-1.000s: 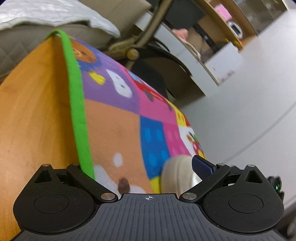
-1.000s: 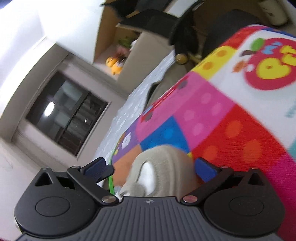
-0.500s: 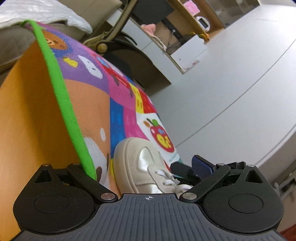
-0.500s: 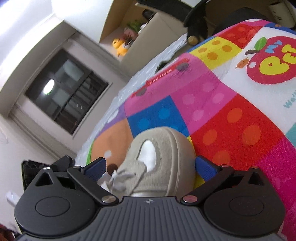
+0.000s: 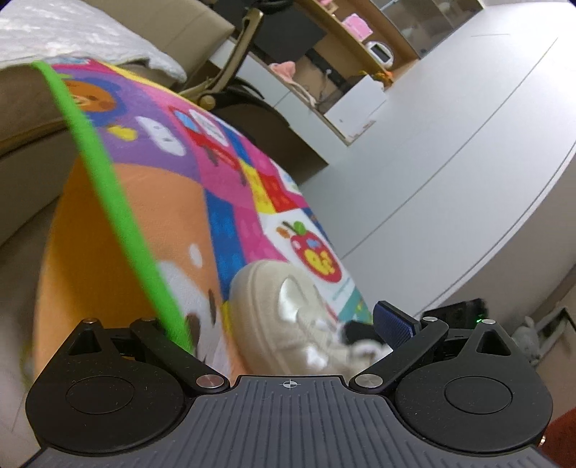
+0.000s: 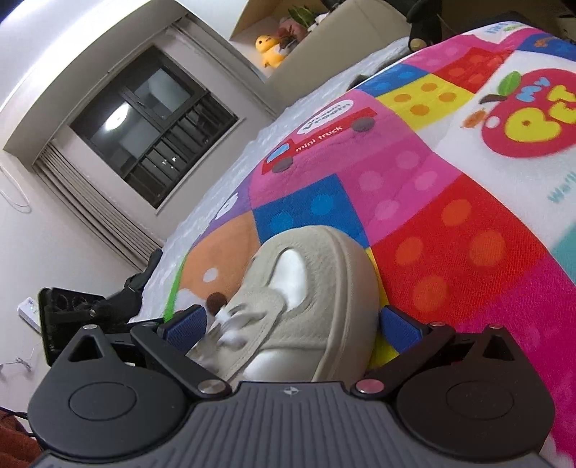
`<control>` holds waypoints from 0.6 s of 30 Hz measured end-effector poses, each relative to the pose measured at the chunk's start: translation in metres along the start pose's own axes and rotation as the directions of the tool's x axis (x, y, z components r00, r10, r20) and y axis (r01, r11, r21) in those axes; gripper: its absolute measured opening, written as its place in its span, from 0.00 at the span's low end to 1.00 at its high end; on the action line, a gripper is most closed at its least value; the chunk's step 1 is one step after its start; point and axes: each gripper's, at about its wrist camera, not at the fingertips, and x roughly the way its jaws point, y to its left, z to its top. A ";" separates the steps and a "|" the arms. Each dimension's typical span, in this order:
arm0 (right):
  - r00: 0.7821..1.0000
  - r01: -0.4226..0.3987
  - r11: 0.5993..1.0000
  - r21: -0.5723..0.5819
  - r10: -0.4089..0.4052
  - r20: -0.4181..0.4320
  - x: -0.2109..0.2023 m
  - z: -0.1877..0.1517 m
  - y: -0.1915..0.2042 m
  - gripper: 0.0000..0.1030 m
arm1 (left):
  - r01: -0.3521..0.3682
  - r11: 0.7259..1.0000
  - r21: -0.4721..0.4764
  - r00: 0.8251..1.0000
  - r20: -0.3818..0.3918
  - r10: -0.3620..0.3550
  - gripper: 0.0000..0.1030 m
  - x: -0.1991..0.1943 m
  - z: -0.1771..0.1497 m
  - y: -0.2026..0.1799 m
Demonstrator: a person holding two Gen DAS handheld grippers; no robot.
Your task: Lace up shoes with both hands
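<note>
A beige sneaker [image 5: 273, 309] with loose white laces [image 5: 320, 354] lies on a colourful play mat [image 5: 244, 201]. My left gripper [image 5: 284, 324] is open just behind the shoe. Only its right blue pad [image 5: 392, 322] shows. The left one is hidden at the mat's green edge [image 5: 118, 216]. In the right wrist view the sneaker [image 6: 324, 284] sits between the blue pads of my open right gripper [image 6: 291, 324], with the laces [image 6: 230, 325] near the left pad [image 6: 187, 320]. Neither gripper holds anything. The mat [image 6: 450, 234] spreads to the right.
The other gripper's black body shows at each view's edge [image 5: 457, 313] [image 6: 82, 313]. Bare wood floor [image 5: 82, 259] lies left of the mat. A sofa [image 5: 108, 32], chair legs [image 5: 230, 68] and a low shelf [image 5: 342, 97] stand beyond. A dark window [image 6: 151, 122] is on the wall.
Both cameras have swung and closed in on the sneaker, which now fills more of each view. The right gripper's pads now flank the shoe. Both stay open.
</note>
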 end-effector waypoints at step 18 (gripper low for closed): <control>0.999 0.047 0.999 0.006 -0.047 -0.008 -0.047 -0.024 0.010 1.00 | 0.168 0.985 0.041 0.978 -0.132 -0.161 1.00 0.024 0.001 -0.045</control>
